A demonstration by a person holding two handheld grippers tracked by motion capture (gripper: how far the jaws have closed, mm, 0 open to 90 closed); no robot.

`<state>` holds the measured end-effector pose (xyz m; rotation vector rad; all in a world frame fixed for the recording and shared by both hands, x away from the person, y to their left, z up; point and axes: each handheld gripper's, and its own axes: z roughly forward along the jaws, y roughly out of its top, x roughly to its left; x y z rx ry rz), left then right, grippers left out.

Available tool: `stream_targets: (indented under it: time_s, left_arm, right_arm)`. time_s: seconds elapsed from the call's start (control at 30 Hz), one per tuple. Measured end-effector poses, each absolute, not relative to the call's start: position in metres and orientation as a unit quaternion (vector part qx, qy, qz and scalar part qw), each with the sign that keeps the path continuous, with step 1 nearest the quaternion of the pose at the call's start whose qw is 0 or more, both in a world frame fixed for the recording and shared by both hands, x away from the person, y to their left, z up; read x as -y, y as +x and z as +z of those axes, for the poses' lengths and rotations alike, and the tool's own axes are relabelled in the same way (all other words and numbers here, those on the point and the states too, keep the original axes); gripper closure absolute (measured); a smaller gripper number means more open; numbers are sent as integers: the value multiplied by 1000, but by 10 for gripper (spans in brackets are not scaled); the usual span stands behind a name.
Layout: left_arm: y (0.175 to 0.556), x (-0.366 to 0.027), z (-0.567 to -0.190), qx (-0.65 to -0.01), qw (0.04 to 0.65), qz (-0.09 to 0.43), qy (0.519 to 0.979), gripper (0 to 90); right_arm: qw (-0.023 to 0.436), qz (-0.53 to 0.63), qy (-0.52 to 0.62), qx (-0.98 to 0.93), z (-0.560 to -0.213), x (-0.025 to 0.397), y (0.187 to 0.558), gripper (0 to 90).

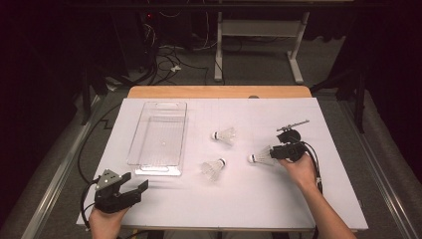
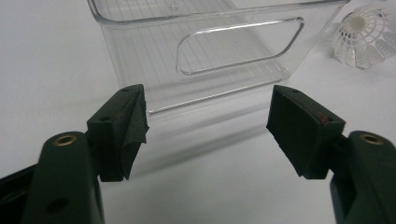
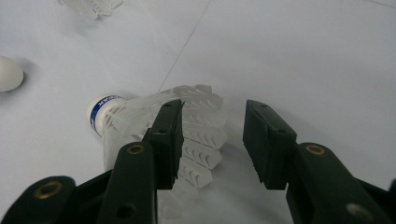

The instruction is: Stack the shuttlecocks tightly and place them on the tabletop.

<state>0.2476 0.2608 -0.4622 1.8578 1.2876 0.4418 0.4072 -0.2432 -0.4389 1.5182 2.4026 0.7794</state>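
White sheeting covers the counter [image 1: 278, 204]. At its right, the right hand-held gripper [image 3: 212, 140] has its jaws part open around the feather skirt of a shuttlecock [image 3: 154, 121], not yet pinching it; the cork points away to its left. Two more shuttlecocks [image 1: 225, 135] [image 1: 214, 168] lie farther left. The left hand-held gripper [image 2: 208, 126] is wide open, holding nothing, just short of a clear bin [image 2: 205, 56].

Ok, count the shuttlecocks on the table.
3: one at the right gripper, a shuttlecock by its jaws; one mid-table; one nearer the person, right of the clear bin. None seems hidden.
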Motion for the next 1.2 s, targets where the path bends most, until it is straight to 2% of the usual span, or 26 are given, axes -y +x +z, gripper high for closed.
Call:
stream_targets:
  time_s: [1.2]
  left_arm:
    - [247, -260, -462, -511, 408, 177, 736, 295]
  right_arm:
    - [111, 291, 516, -798, -432, 267, 388, 576]
